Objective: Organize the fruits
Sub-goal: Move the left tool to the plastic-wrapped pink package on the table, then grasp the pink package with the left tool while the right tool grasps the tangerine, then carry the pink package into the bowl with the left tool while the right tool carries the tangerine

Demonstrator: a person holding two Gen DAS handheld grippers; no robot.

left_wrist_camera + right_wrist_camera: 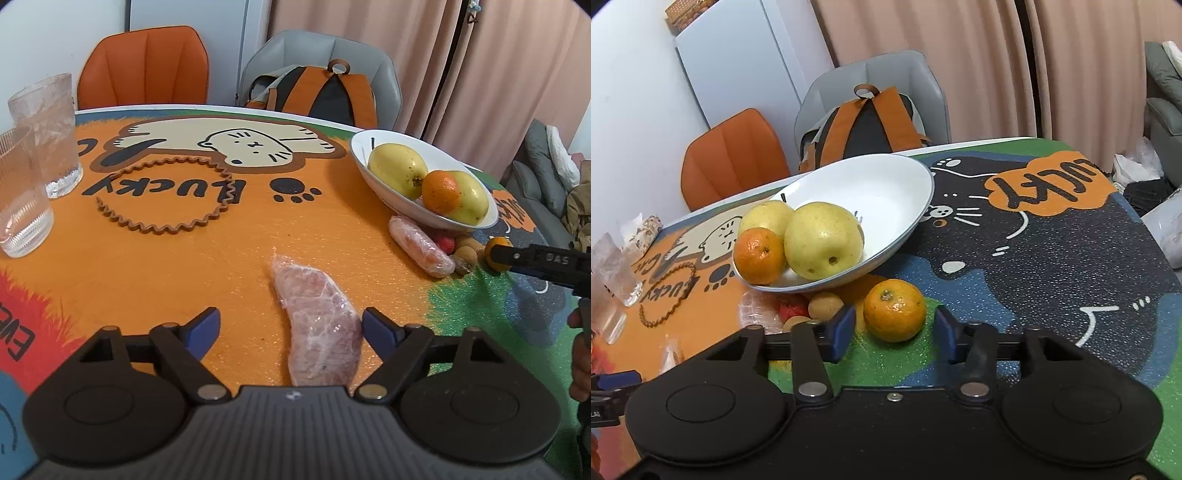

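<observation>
The orange [894,309] lies on the surface [1052,295] just before the bowl [905,192], between the right claw [894,330] pads, which do not yet touch it. It looks firm, round and prone to roll; grip across its widest part. The left claw [291,328] is spread around a wrapped slice [317,325], which looks soft and slippery.

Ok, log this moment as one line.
left tongs: open, straddling wrapped slice | right tongs: open, around orange | bowl: two pears, one orange
</observation>
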